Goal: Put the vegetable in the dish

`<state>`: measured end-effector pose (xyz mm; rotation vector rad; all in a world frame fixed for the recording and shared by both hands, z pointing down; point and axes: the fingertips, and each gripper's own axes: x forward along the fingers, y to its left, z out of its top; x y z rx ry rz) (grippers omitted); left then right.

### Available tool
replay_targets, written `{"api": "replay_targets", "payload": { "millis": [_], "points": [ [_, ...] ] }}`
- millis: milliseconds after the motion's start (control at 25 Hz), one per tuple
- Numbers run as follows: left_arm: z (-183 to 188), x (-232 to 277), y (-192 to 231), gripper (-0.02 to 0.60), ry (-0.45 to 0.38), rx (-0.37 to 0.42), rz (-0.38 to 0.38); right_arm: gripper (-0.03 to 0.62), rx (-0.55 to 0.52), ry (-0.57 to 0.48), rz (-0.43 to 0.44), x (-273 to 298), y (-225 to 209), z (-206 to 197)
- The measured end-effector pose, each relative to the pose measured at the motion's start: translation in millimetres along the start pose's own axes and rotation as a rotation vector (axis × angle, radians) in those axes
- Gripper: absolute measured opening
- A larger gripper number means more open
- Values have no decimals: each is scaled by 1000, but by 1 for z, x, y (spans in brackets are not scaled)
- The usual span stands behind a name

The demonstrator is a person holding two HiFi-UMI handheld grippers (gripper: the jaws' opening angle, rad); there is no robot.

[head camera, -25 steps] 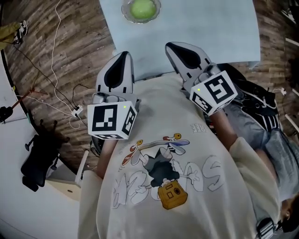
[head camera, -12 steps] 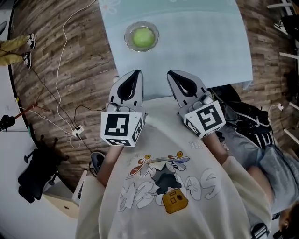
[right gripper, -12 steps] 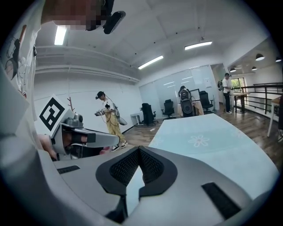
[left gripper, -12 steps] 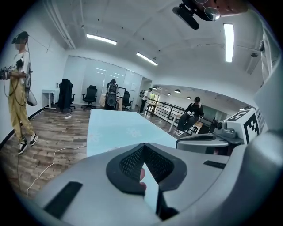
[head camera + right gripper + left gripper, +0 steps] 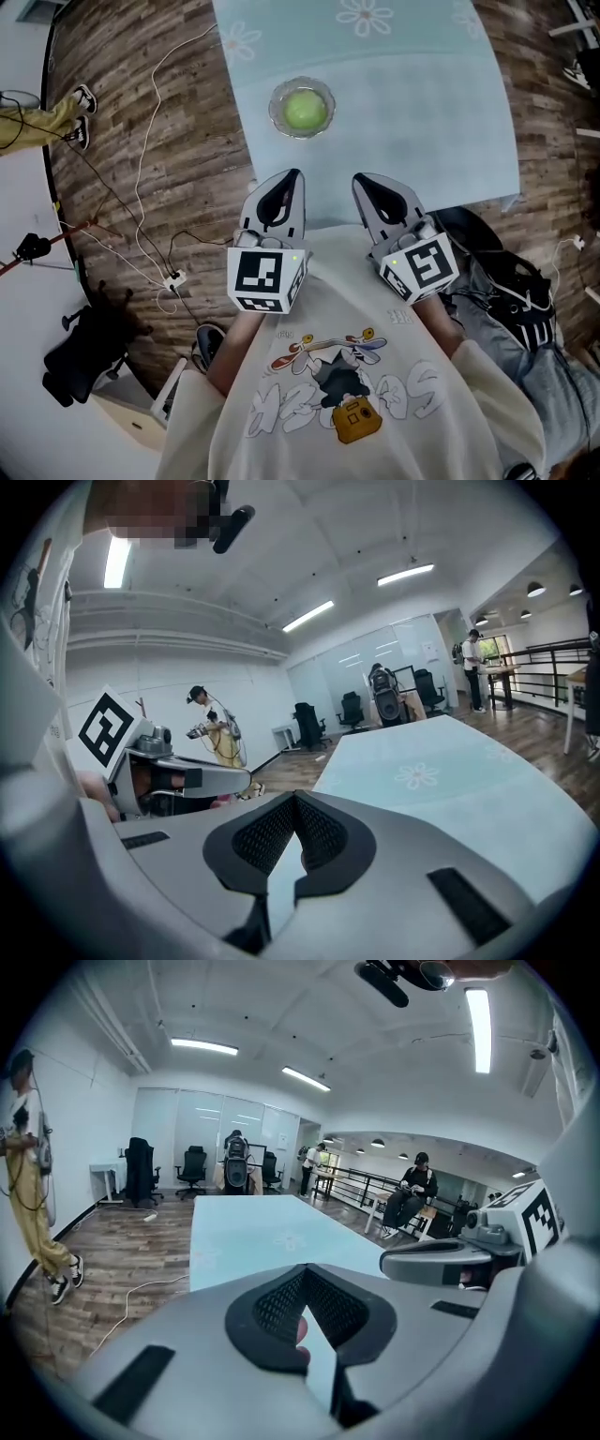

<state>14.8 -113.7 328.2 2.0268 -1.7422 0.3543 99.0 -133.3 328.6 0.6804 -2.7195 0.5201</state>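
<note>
Everything's slid down the head view since a second ago: the dish point(image 5: 302, 90) was jammed against the top edge, now it sits well inside the frame, and a daisy print point(image 5: 364, 15) on the cloth has come into view beyond it. Both grippers have come up over the near edge of the table point(image 5: 441, 103).

The round green vegetable point(image 5: 304, 111) is lying in that clear glass dish, on the pale blue cloth, closer to the table's left edge. The left gripper point(image 5: 292, 178) is pointed roughly at it but well short, with just bare cloth between. Its jaws are closed tip to tip, nothing pinched. The right gripper point(image 5: 367, 183) is beside it, same deal, jaws together and holding nothing.

Off the table it's pretty cluttered: white cables point(image 5: 141, 169) snake over the wood floor point(image 5: 169, 122) to a power strip point(image 5: 173, 278), with a black office chair point(image 5: 80, 342) lower left. Someone in yellow trousers point(image 5: 37, 117) stands at the far left. A dark bag point(image 5: 497, 267) is tucked by the table's right corner.
</note>
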Motion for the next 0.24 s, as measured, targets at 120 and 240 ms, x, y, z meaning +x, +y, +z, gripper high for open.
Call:
{"api": "replay_targets", "payload": {
  "millis": [120,240],
  "points": [
    [2,0,6,6,2,-22,19,21,10,-3,-11,0,-4,0],
    [9,5,13,6,-7,-29,22,21,35,-17,-34,4,-15,6]
  ]
}}
